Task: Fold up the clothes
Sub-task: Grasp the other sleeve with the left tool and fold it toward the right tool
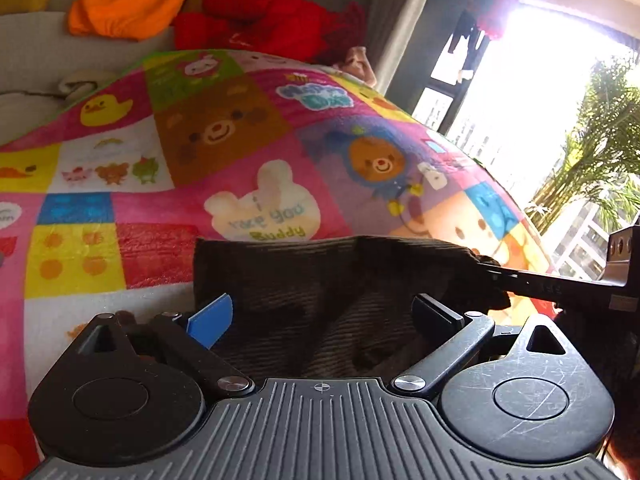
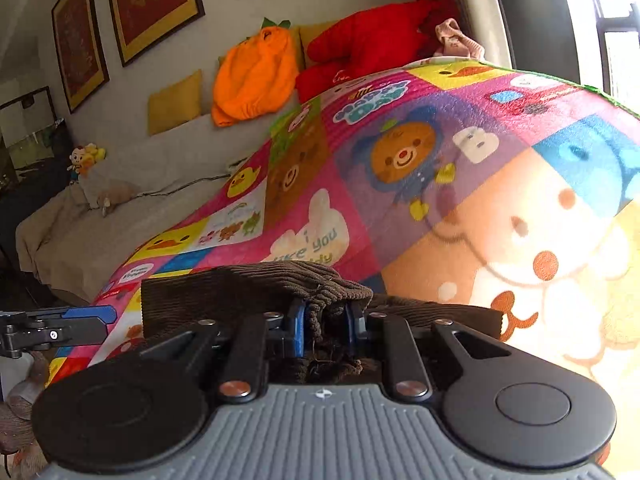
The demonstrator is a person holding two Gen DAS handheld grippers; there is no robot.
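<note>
From the left wrist, the left gripper [image 1: 322, 314] hangs low over a brown corduroy garment [image 1: 320, 280] that lies on a bright patchwork blanket [image 1: 240, 152] covering the bed. Its jaws stand spread wide, one blue-padded finger near the garment's left edge and the other toward its right, with nothing pinched between them; the cloth lies under and between the fingers, and whether the pads brush it is hard to tell from this angle. At the garment's far right corner the right gripper [image 1: 494, 276] comes in from the side, and the cloth bunches up around its tips.

From the right wrist, the right gripper [image 2: 325, 320] has its jaws pressed close on a gathered fold of the brown corduroy garment [image 2: 256, 292], with ridged cloth squeezed between the blue pads and a frayed bit hanging below. The garment sits near the blanket's [image 2: 500, 200] near edge. The left gripper [image 2: 86, 318] shows at the left, beside the garment's other end. An orange cushion [image 2: 256, 76] and a red cushion [image 2: 372, 44] rest at the back of the bed, well apart from the work.

The corduroy looks soft, light and limp, thick enough to hold a crease yet likely to sag between two holds. It should grip well on its ribbed pile. The best hold is probably at the corners or along a hem, one corner per gripper, so the fold lifts evenly.
</note>
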